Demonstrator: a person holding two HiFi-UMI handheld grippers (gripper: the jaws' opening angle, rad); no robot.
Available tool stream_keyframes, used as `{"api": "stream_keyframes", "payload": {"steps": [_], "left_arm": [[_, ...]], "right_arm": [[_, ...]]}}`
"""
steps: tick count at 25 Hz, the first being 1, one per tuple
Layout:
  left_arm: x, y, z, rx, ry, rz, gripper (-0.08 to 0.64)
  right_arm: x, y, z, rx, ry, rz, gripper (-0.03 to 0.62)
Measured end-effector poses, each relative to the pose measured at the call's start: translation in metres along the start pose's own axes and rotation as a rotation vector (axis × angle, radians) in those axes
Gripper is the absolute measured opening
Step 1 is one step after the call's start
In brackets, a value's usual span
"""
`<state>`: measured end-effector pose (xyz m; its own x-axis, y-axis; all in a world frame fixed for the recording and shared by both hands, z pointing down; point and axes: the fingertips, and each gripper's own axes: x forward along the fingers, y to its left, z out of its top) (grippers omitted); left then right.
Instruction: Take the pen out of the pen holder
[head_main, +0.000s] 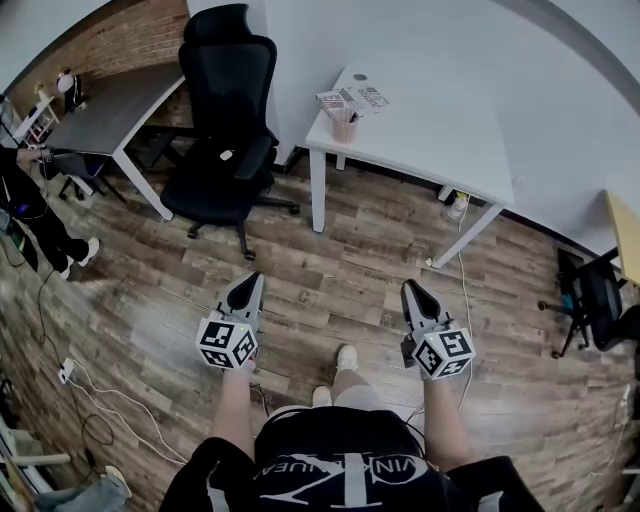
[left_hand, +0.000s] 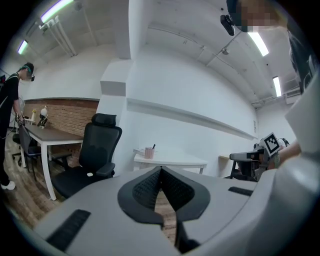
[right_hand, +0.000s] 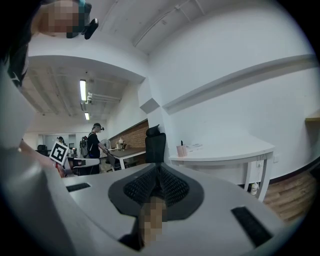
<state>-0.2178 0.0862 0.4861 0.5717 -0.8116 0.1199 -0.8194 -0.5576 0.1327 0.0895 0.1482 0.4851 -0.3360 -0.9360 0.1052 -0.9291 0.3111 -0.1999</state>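
A pink pen holder (head_main: 345, 128) with pens stands near the left front corner of a white table (head_main: 440, 140), well ahead of me. It shows small in the left gripper view as the pen holder (left_hand: 149, 152) and in the right gripper view as the pen holder (right_hand: 181, 150), a dark pen sticking up from it. My left gripper (head_main: 247, 289) and right gripper (head_main: 416, 296) hang over the wooden floor, far short of the table, both pointing at it. Both are shut with nothing between the jaws, as the left gripper (left_hand: 160, 171) and right gripper (right_hand: 159, 169) show in their own views.
A black office chair (head_main: 225, 130) stands left of the white table. A grey desk (head_main: 105, 105) sits along the brick wall at far left, with a person (head_main: 25, 205) beside it. Papers (head_main: 352, 99) lie behind the holder. Cables (head_main: 100, 400) trail on the floor at left.
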Motion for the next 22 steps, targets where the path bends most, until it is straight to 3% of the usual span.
{"api": "stream_keyframes", "payload": {"steps": [9, 13, 22], "left_arm": [[0.012, 0.019, 0.007, 0.008, -0.013, 0.023, 0.014], [0.023, 0.035, 0.011, 0.01, -0.013, 0.039, 0.014], [0.078, 0.058, 0.017, 0.002, -0.003, 0.051, 0.014]], "right_arm": [[0.037, -0.011, 0.004, 0.016, -0.013, 0.007, 0.046], [0.061, -0.015, 0.01, 0.027, -0.021, 0.025, 0.099], [0.117, -0.043, 0.013, 0.048, 0.003, 0.041, 0.146]]}}
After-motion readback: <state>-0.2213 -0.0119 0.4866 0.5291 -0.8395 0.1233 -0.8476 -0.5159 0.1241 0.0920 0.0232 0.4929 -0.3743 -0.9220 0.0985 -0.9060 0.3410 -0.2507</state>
